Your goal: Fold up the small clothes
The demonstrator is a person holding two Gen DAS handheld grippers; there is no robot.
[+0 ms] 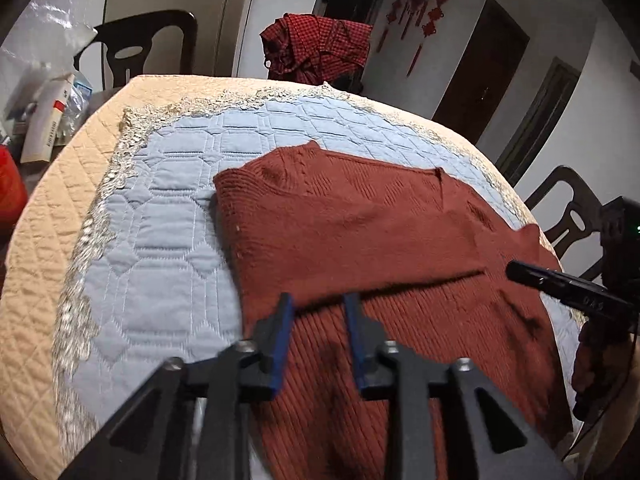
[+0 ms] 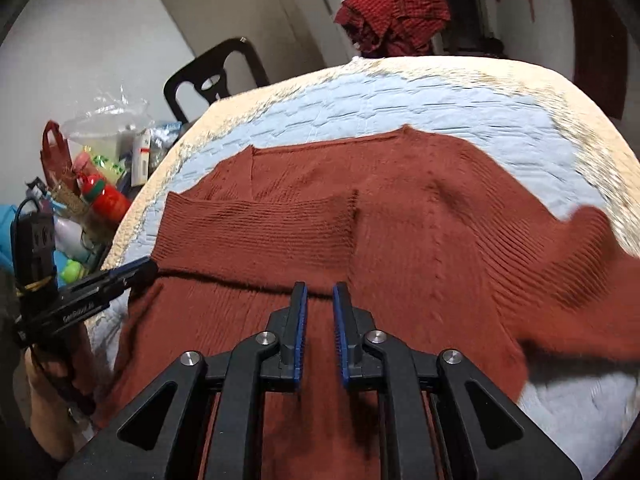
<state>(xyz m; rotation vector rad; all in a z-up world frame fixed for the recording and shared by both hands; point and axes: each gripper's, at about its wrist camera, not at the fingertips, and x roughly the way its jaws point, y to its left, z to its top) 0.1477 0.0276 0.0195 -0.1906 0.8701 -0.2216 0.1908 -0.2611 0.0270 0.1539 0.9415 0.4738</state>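
Note:
A rust-red knitted sweater (image 1: 360, 224) lies flat on the blue quilted cloth (image 1: 168, 208); it also shows in the right wrist view (image 2: 400, 208). One sleeve (image 2: 260, 232) is folded across the body. The other sleeve (image 2: 592, 248) hangs out to the right, blurred. My left gripper (image 1: 318, 300) is open and empty, just above the folded sleeve's edge. My right gripper (image 2: 320, 290) is open and empty, above the same edge. Each gripper shows in the other's view: the right gripper's fingers (image 1: 560, 280), the left gripper's fingers (image 2: 116, 276).
The round table has a beige quilted cover (image 1: 44, 216) with a lace trim. Dark chairs (image 1: 148, 48) stand around it; one holds a red checked garment (image 1: 316, 48). Bottles, bags and boxes (image 2: 104, 184) are piled beside the table.

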